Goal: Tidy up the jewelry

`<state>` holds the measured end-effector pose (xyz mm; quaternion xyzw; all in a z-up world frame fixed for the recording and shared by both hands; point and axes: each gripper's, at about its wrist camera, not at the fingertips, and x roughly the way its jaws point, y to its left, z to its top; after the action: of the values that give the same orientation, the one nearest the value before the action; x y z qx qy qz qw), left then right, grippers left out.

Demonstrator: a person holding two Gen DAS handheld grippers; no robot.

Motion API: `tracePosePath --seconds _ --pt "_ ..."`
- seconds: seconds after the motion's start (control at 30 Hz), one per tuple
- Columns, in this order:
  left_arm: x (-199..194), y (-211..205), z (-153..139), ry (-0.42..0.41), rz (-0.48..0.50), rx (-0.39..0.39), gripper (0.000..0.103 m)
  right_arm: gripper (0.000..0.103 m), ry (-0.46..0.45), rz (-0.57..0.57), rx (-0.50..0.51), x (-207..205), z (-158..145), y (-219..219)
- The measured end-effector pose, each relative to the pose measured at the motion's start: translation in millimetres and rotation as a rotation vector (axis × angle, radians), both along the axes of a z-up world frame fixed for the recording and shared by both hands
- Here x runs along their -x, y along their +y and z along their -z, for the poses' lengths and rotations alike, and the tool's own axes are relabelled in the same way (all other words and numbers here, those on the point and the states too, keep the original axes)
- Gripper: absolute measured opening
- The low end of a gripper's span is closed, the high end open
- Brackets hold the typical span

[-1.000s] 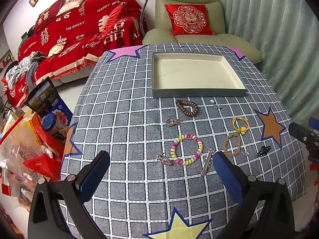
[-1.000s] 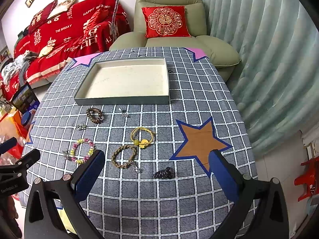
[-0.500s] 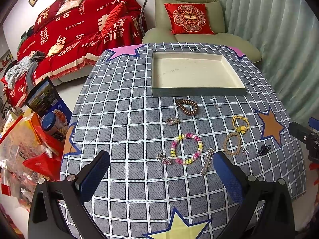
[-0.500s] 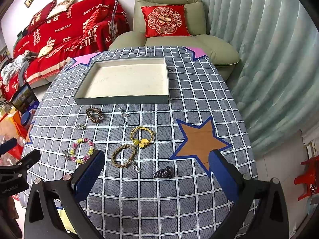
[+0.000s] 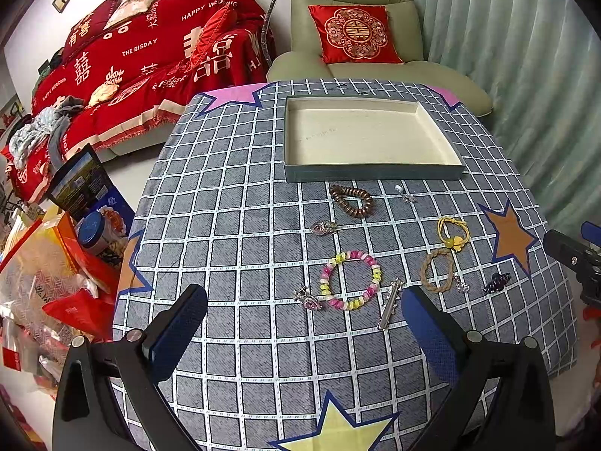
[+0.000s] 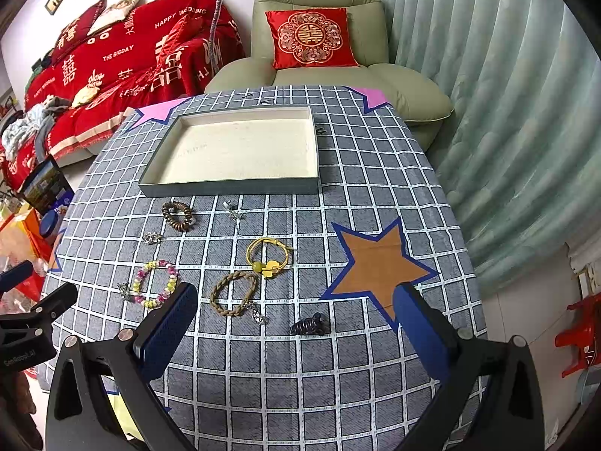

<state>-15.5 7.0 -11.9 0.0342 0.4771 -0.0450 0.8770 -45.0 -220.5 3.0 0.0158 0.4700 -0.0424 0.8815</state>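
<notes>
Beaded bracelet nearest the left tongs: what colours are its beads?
Pink, yellow and white beads on the beaded bracelet, clearest in the left wrist view.

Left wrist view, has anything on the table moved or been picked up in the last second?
Nothing visibly changed. Both claws, left and right, stay open and empty above the near edge of the table. The tray is still empty, and the pieces, such as the pink and yellow bead bracelet and the brown bead bracelet, lie where they did.
</notes>
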Motion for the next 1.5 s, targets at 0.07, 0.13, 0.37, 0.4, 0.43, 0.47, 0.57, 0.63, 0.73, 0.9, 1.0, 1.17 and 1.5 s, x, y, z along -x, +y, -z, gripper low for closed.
tracePosePath --seconds 0.07,0.13,0.37,0.4,0.43,0.47,0.57,0.63,0.73,0.9,1.0,1.17,1.5 --pt "0.1 0.0 0.3 0.002 -0.001 -0.002 0.103 0.103 0.003 0.000 -0.001 0.4 0.1 -0.4" --pt "-0.2 -1.0 2.0 0.004 -0.002 -0.005 0.103 0.103 0.008 0.000 -0.003 0.8 1.6 -1.2" --pt "-5.0 3.7 12.3 0.055 -0.023 -0.005 0.103 0.103 0.047 0.006 -0.039 -1.9 8.2 -4.7" --pt "-6.1 4.8 14.6 0.068 -0.024 -0.002 0.103 0.103 0.059 0.008 -0.052 -1.8 10.9 -6.3" --pt "-7.2 5.7 16.7 0.080 -0.022 -0.001 0.103 0.103 0.068 0.012 -0.063 -2.4 13.0 -8.1" --pt "-8.2 6.3 19.2 0.092 -0.020 -0.001 0.103 0.103 0.076 0.016 -0.071 -2.9 14.4 -10.2" --pt "-15.0 7.3 27.9 0.143 -0.014 -0.007 0.103 0.103 0.118 0.032 -0.097 -5.0 23.9 -17.2" --pt "-20.8 7.9 35.8 0.175 -0.018 -0.014 0.103 0.103 0.155 0.038 -0.115 -6.0 32.0 -21.9" --pt "-28.8 8.3 45.2 0.203 -0.016 -0.019 0.103 0.103 0.207 0.041 -0.114 -7.7 41.5 -27.0" --pt "-42.5 4.4 55.4 0.225 0.023 -0.018 0.103 0.103 0.305 0.053 -0.134 -11.9 58.6 -35.3" --pt "-51.7 0.4 61.0 0.233 0.048 -0.017 0.103 0.103 0.343 0.068 -0.159 -15.7 67.8 -41.1" --pt "-65.0 -6.3 70.8 0.242 0.095 -0.023 0.098 0.103 0.390 0.083 -0.189 -21.1 81.9 -47.3" --pt "-87.9 -32.7 92.6 0.262 0.222 -0.049 0.089 0.099 0.439 0.183 -0.253 -26.0 105.9 -55.0"
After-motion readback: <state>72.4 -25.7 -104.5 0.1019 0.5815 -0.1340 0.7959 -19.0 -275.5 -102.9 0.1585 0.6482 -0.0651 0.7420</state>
